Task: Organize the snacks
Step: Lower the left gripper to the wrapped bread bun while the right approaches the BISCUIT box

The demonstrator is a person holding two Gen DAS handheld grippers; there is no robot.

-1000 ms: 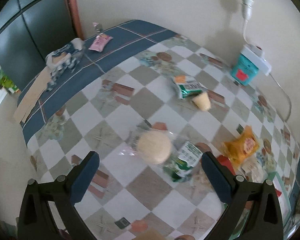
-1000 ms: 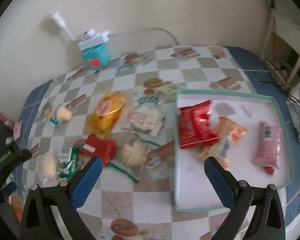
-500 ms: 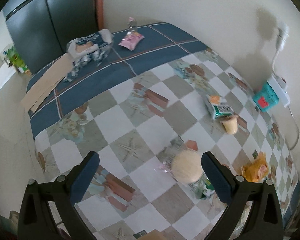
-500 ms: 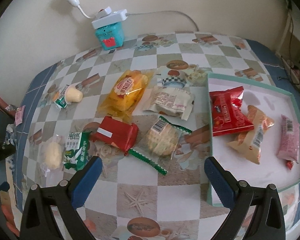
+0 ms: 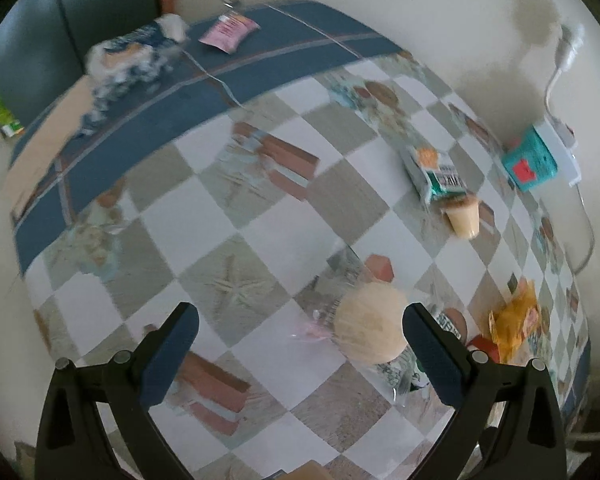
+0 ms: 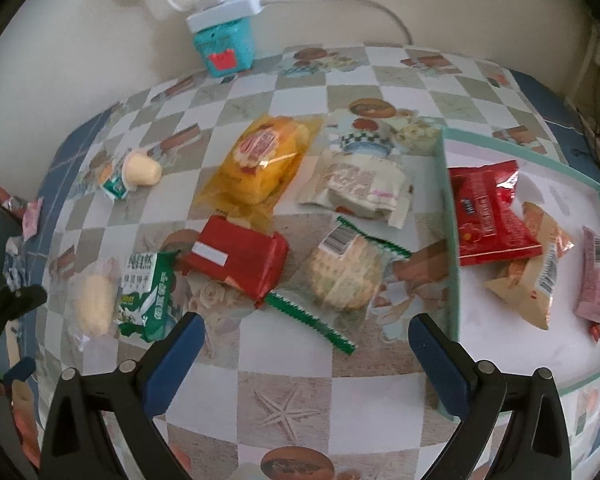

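In the right wrist view my right gripper (image 6: 306, 326) is open and empty above a round cracker pack with green edges (image 6: 346, 274). Near it lie a red pack (image 6: 238, 258), a yellow pack (image 6: 260, 160), a white pack (image 6: 358, 184), a green-and-white pack (image 6: 150, 290) and a pale bun (image 6: 94, 304). A white tray with a teal rim (image 6: 448, 216) on the right holds a red bag (image 6: 486, 210), a beige bag (image 6: 538, 268) and a pink bar (image 6: 598, 280). In the left wrist view my left gripper (image 5: 300, 318) is open and empty, with the pale bun (image 5: 370, 328) close to its right finger.
A teal box with a white power strip (image 6: 224, 42) stands by the wall and also shows in the left wrist view (image 5: 534, 160). A small cream cake with a green wrapper (image 5: 446, 190) lies near it. A pink packet (image 5: 228, 32) and crumpled blue wrappers (image 5: 128, 56) lie at the far blue end.
My right gripper has moved left and lower, from over the tray edge to above the cracker pack. My left gripper has swung left, so the bun now sits by its right finger.
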